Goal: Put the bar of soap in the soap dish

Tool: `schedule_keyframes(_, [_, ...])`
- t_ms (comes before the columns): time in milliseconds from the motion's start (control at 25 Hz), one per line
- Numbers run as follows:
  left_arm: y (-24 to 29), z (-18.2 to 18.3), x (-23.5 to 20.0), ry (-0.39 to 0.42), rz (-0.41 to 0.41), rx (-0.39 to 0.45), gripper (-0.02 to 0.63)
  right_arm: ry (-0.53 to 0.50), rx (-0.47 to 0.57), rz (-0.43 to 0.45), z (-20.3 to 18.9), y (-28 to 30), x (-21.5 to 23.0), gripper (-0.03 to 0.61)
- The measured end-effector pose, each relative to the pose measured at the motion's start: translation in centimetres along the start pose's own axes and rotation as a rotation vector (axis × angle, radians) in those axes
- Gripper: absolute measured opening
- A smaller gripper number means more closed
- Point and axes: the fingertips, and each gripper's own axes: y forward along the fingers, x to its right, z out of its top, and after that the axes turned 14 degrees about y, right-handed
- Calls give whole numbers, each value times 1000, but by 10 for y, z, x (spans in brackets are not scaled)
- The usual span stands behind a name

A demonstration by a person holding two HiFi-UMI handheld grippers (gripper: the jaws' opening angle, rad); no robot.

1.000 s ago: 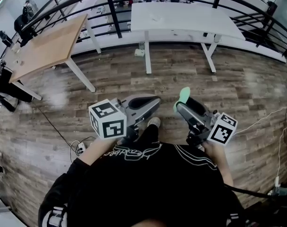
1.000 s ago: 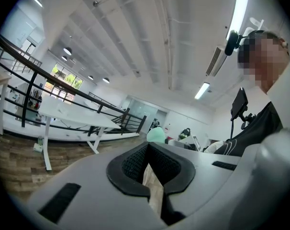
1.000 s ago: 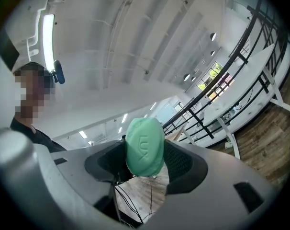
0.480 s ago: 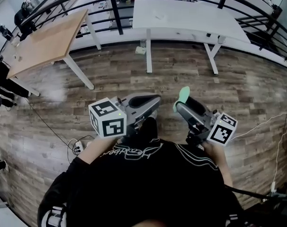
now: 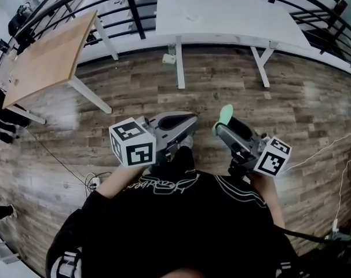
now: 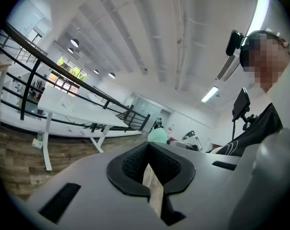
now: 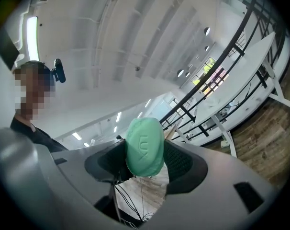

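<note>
Right hand-held gripper (image 7: 144,166) tight on green soap bar (image 7: 145,145); left hand-held gripper (image 6: 148,161) closed, empty

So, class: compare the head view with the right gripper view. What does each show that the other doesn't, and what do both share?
Only the head view: the left gripper, shut, and its marker cube. Only the right gripper view: the ceiling light and the embossed mark on the soap's face. Both: the green bar of soap clamped in the right gripper, the white table and the black railing. Neither shows a soap dish.
</note>
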Motion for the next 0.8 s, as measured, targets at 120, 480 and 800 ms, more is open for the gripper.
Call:
schedule_keyframes(120, [13, 9, -42, -6, -5, -17, 8, 21, 7, -14, 23, 27, 26, 227])
schedule_keyframes(480, [43, 52, -177, -42, -19, -24, 7, 37, -6, -55, 105, 123, 87, 227])
schedule_keyframes(800, [65, 93, -273, -7, -13, 3, 8, 8, -17, -76, 171, 189, 127, 227])
